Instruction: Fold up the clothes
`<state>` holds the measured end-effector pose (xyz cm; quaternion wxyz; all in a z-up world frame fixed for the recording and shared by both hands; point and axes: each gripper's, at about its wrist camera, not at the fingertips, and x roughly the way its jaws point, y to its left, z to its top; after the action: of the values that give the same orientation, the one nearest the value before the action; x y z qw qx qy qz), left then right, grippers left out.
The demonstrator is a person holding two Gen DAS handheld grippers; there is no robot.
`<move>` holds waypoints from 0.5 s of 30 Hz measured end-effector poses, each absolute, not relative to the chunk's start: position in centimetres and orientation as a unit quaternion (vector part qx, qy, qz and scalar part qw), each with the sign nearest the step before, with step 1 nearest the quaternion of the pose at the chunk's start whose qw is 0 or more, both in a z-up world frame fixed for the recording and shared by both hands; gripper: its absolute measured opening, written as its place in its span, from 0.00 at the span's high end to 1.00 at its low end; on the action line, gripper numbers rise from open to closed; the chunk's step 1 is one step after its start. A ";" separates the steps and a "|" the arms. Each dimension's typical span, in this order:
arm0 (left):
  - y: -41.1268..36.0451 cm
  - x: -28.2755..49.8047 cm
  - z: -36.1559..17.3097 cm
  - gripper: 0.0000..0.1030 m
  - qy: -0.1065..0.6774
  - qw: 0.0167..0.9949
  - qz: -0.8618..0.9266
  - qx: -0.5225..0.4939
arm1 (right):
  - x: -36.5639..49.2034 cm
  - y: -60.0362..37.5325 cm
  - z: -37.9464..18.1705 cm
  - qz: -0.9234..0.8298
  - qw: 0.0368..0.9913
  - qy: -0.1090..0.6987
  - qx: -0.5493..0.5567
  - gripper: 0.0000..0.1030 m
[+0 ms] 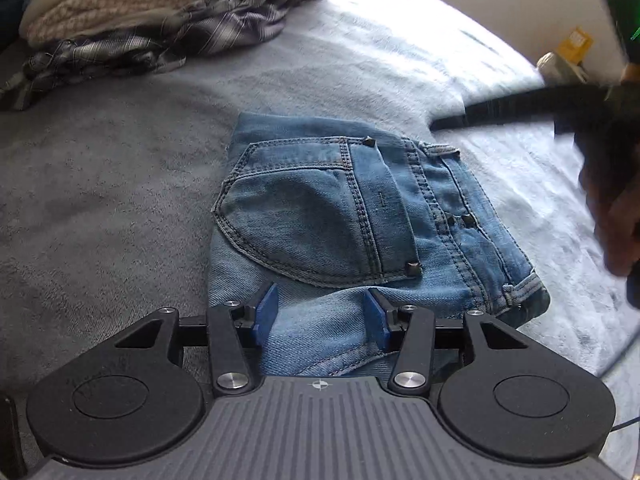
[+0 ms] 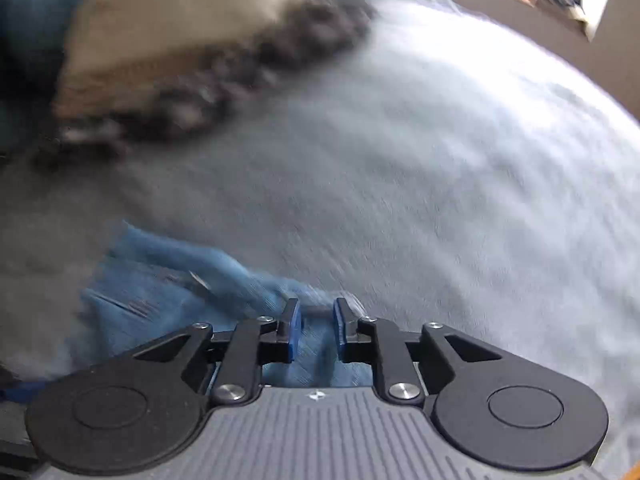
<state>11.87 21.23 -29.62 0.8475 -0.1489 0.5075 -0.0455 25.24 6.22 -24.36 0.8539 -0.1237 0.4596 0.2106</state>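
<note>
Folded blue denim jeans point(image 1: 352, 216) lie on a grey fleece blanket point(image 1: 120, 200). The left gripper point(image 1: 322, 314) and the right gripper point(image 2: 316, 330) hover over the denim with jaws apart, gripping nothing; the right view is blurred.

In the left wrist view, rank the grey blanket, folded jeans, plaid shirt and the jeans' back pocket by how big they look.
1. Grey blanket, fills most of the view.
2. Folded jeans.
3. Plaid shirt, though it lies farther away and may really be larger.
4. Back pocket.
</note>
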 end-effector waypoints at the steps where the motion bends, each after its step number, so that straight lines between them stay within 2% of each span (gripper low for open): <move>1: 21.2 12.1 -29.6 0.54 0.513 0.844 -0.043 -0.147 | 25.1 7.2 -23.9 0.231 0.853 0.452 -0.123 0.80; 3: 20.9 12.5 -29.3 0.54 0.525 0.839 -0.037 -0.141 | 25.5 9.3 -24.4 0.261 0.845 0.451 -0.119 0.81; 6: 20.3 12.8 -29.0 0.54 0.537 0.833 -0.029 -0.131 | 27.0 11.2 -28.7 0.254 0.824 0.492 -0.122 0.81; 9: 20.1 13.0 -28.8 0.54 0.548 0.827 -0.023 -0.124 | 28.5 10.5 -31.1 0.233 0.815 0.524 -0.084 0.76; 15: 19.6 13.3 -28.6 0.54 0.558 0.824 -0.023 -0.096 | 25.7 7.2 -24.7 0.228 0.837 0.495 -0.055 0.77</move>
<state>13.34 19.55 -28.59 0.8242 -0.0960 0.5576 -0.0227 25.69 7.24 -24.72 0.8366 -0.0550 0.4950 0.2282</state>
